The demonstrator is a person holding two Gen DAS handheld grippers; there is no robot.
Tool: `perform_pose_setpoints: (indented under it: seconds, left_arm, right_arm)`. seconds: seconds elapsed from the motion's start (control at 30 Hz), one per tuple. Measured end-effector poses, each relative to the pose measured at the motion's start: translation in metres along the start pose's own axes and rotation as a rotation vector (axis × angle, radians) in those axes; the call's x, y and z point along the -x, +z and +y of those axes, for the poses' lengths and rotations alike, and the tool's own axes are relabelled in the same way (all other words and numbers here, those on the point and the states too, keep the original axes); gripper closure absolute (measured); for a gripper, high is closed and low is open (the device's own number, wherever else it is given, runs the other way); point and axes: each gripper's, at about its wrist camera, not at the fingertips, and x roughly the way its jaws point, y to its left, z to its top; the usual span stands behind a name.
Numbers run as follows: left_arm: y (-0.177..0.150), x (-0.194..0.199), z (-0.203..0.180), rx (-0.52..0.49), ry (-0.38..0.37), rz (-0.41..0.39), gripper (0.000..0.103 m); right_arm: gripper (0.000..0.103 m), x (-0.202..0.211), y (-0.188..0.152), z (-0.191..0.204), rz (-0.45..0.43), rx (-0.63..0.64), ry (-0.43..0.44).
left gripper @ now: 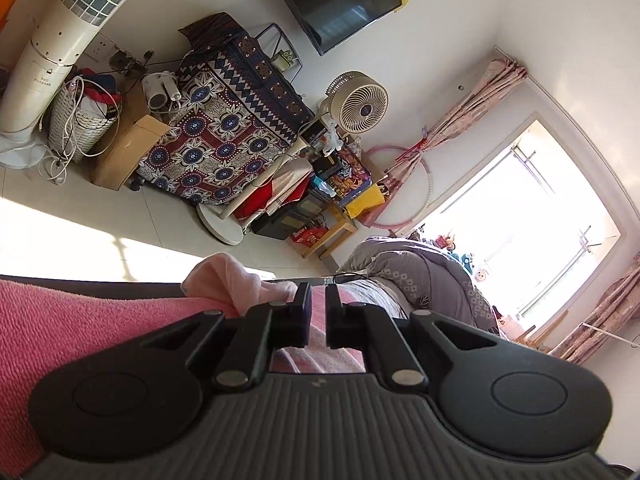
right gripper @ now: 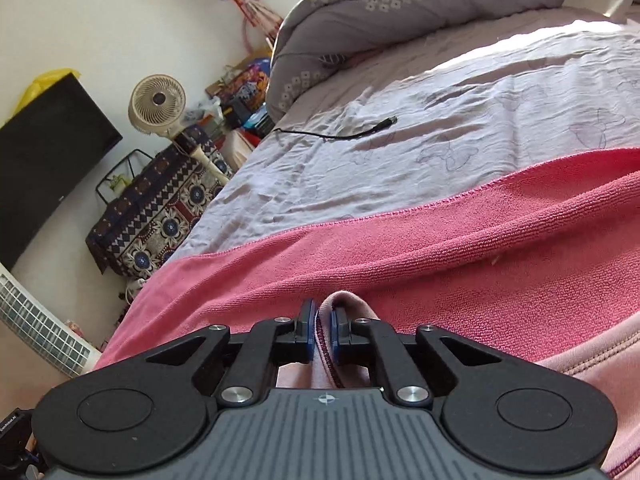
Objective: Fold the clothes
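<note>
A bed [right gripper: 460, 112] with a wrinkled pale sheet carries the work, a grey quilt [right gripper: 380, 4] heaped at its far end and a black cable [right gripper: 340, 135] lying loose on the sheet. Across the near part lies a deep-pink towel [right gripper: 440, 248], and on top of it, closest to the cameras, sits the pale-pink garment [right gripper: 600, 364] being folded.

The right gripper [right gripper: 323, 322] has its jaws clenched on a stitched edge of the garment, the seam running up between the blue pads. The left gripper [left gripper: 318, 312] also has its jaws drawn close, with pink cloth beneath and behind them; a bunched corner of the garment [left gripper: 224, 276] rises just beside its left finger, but I cannot tell whether any cloth is truly pinched.

The risk, as I judge it: if the left holds nothing, lifting would drag the garment by one edge only and skew the fold. The right's shallow bite on the seam could slip, and the towel beneath might be dragged along.
</note>
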Motion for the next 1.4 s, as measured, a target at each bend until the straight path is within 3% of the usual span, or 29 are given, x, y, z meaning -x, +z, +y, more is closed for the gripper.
perform_pose_setpoints:
  seconds: [0.07,0.1,0.13,0.17,0.27,0.33,0.4,0.57,0.63,0.77,0.83,0.9,1.07,1.2,1.3,1.4]
  left_arm:
    - [0.001,0.000,0.002,0.014,-0.014,-0.005,0.096]
    - [0.002,0.000,0.004,0.021,-0.019,-0.007,0.095]
    - [0.002,0.000,0.004,0.025,-0.024,-0.009,0.094]
    - [0.002,0.001,0.005,0.028,-0.026,-0.011,0.094]
    - [0.003,0.002,0.008,0.050,-0.048,-0.019,0.092]
    - [0.004,0.005,0.011,0.072,-0.065,-0.032,0.088]
    - [0.005,0.008,0.015,0.098,-0.080,-0.056,0.086]
    - [0.008,0.025,0.023,0.138,-0.075,-0.193,0.081]
    - [0.009,0.034,0.026,0.153,-0.063,-0.263,0.070]
    - [0.012,0.039,0.034,0.196,-0.053,-0.296,0.063]
    - [0.014,0.037,0.038,0.209,-0.051,-0.279,0.058]
    - [0.015,0.035,0.040,0.215,-0.051,-0.268,0.057]
    - [0.014,0.034,0.044,0.230,-0.067,-0.245,0.048]
    - [0.013,0.028,0.042,0.224,-0.092,-0.197,0.037]
    - [0.012,0.029,0.045,0.246,-0.106,-0.204,0.036]
    - [0.012,0.032,0.051,0.287,-0.138,-0.222,0.036]
  right_arm:
    - [0.067,0.008,0.002,0.005,0.057,-0.038,0.041]
    - [0.039,0.012,0.002,0.009,0.086,-0.032,0.067]
    - [0.022,0.021,0.003,0.016,0.112,0.006,0.067]
    - [0.019,0.030,0.004,0.023,0.137,0.044,0.067]
    - [0.019,0.063,-0.010,0.056,0.123,0.304,-0.083]
    - [0.019,0.081,-0.031,0.078,0.066,0.518,-0.204]
    - [0.019,0.097,-0.060,0.098,0.007,0.679,-0.235]
    - [0.028,0.100,-0.140,0.174,0.011,1.038,-0.005]
    - [0.032,0.082,-0.177,0.211,0.007,1.235,0.037]
    - [0.047,0.033,-0.218,0.275,-0.037,1.399,0.098]
    - [0.077,0.004,-0.225,0.298,-0.006,1.385,0.119]
    - [0.095,-0.023,-0.230,0.317,0.017,1.387,0.088]
    - [0.095,-0.020,-0.178,0.326,-0.074,1.208,0.035]
    - [0.095,0.011,-0.116,0.312,-0.082,0.957,0.104]
    - [0.095,0.033,-0.127,0.304,0.013,0.998,0.196]
    - [0.094,0.054,-0.171,0.295,0.227,1.103,0.287]
